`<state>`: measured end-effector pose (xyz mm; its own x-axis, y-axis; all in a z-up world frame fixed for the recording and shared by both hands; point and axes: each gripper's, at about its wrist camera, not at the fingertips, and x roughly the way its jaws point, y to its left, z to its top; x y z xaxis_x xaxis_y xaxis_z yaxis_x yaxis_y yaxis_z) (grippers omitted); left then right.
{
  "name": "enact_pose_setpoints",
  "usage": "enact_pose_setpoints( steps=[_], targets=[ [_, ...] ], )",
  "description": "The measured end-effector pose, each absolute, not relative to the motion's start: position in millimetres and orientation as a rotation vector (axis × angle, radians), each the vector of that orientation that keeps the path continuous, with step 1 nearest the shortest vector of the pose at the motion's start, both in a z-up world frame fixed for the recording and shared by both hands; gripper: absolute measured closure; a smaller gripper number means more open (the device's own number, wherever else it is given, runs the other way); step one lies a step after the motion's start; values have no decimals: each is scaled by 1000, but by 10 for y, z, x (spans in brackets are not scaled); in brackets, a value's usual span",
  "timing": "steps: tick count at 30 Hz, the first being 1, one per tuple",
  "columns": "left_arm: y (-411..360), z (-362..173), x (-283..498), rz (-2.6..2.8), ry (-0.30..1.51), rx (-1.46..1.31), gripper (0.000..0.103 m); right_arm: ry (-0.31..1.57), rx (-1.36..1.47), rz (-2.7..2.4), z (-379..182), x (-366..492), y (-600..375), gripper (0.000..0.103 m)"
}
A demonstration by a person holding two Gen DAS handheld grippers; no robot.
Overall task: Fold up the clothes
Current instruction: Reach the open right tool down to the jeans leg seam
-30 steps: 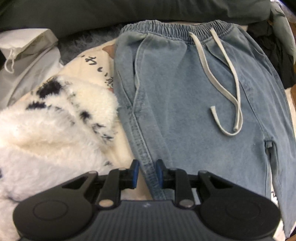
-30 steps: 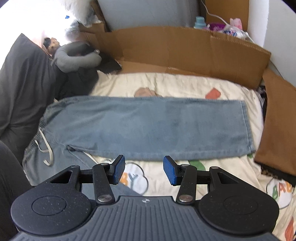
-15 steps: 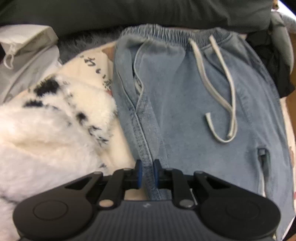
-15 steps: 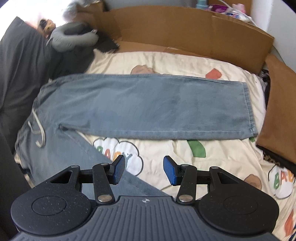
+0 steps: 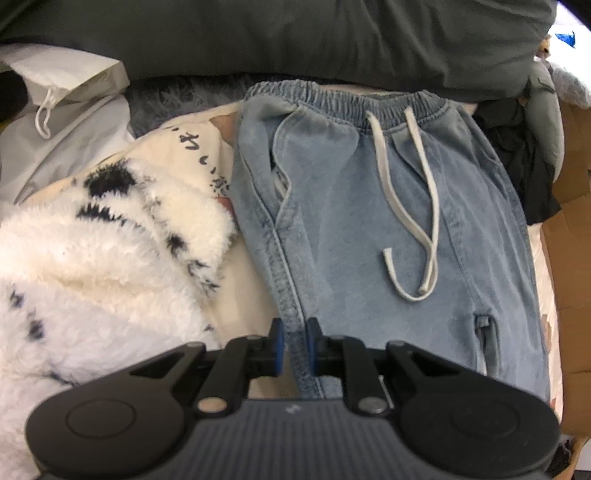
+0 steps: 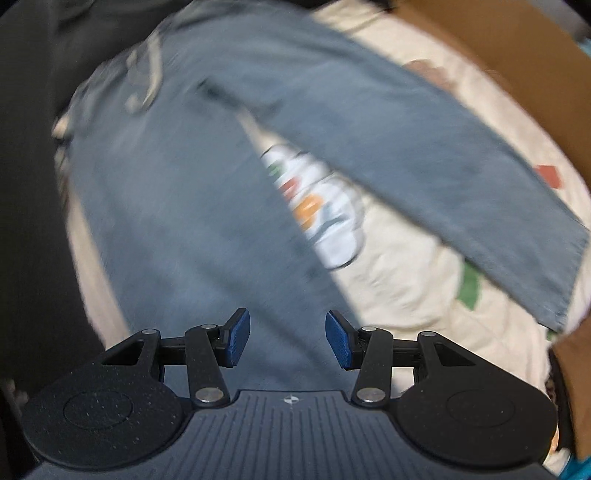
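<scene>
Light blue denim trousers (image 5: 369, 229) with an elastic waistband and a pale drawstring (image 5: 410, 206) lie flat on a cream printed bedsheet (image 6: 406, 288). My left gripper (image 5: 294, 345) is shut on the trousers' left side seam, low in the left wrist view. In the blurred right wrist view the trousers (image 6: 192, 206) spread with both legs apart in a V. My right gripper (image 6: 287, 339) hangs open over the near leg with nothing between its blue pads (image 6: 238, 338).
A white fluffy garment with black spots (image 5: 96, 266) lies left of the trousers. A grey bag (image 5: 62, 122) and dark grey pillow (image 5: 295, 33) sit behind. Brown cardboard (image 6: 509, 62) borders the bed at the right, and dark cloth (image 6: 33, 221) at the left.
My left gripper closed on the trousers' side seam and lifted slightly. My right gripper swung down and rolled, now over the near trouser leg; its view has blurred.
</scene>
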<state>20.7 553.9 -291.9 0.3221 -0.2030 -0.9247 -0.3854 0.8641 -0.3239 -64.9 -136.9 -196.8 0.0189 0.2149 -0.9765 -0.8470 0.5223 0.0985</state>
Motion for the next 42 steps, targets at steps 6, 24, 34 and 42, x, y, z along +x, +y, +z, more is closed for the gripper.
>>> enact_pose_setpoints(
  steps=[6,24,34,42],
  targets=[
    [5480,-2801,258,104,1231,-562,90,1379,-726,1038,-2183,-998,-1313,51],
    [5454,-2694,371,89,1231,-616,90,1505,-889,1165,-2623,-1624,-1308,50],
    [5461,-2713,370,97,1235,-609,90,1480,-873,1081,-2573,-1527,-1333,51],
    [5489,-2776,334,114,1242,-609,90,1473,-768,1019,-2551,-1346,-1365,63]
  ],
)
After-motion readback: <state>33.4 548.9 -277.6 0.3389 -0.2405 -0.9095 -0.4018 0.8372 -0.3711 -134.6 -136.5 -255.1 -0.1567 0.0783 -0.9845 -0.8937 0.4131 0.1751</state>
